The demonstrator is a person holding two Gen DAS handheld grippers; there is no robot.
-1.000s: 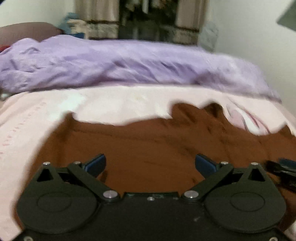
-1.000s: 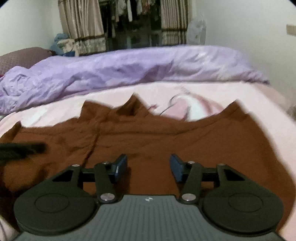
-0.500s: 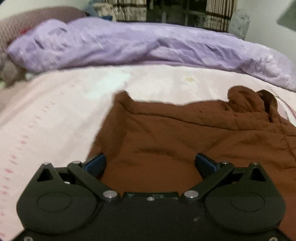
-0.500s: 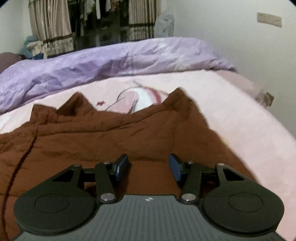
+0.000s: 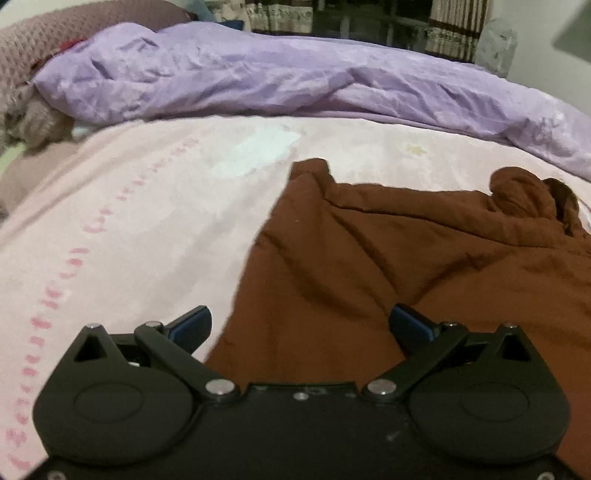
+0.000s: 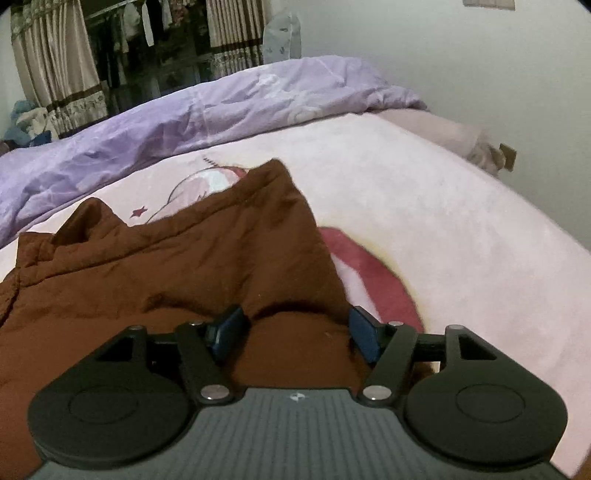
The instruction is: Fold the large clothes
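A large brown garment (image 5: 388,266) lies spread and wrinkled on the pink bed sheet (image 5: 129,229). My left gripper (image 5: 301,326) hangs over the garment's left edge, its jaws wide open with only loose cloth below them. In the right wrist view the same brown garment (image 6: 177,273) ends in a raised corner near the right side. My right gripper (image 6: 295,332) sits over that right edge; its jaws are opening, and a fold of brown cloth lies between the blue pads (image 6: 364,338) without being pinched.
A rumpled purple duvet (image 5: 277,77) runs along the far side of the bed. A brownish pillow (image 5: 55,33) and a fluffy toy (image 5: 33,118) sit at the far left. The pink sheet (image 6: 443,229) drops off at the bed's right edge near a wall.
Both grippers have swung outward and down, the left toward the garment's left edge, the right toward its right edge. The right jaws stand wider than before.
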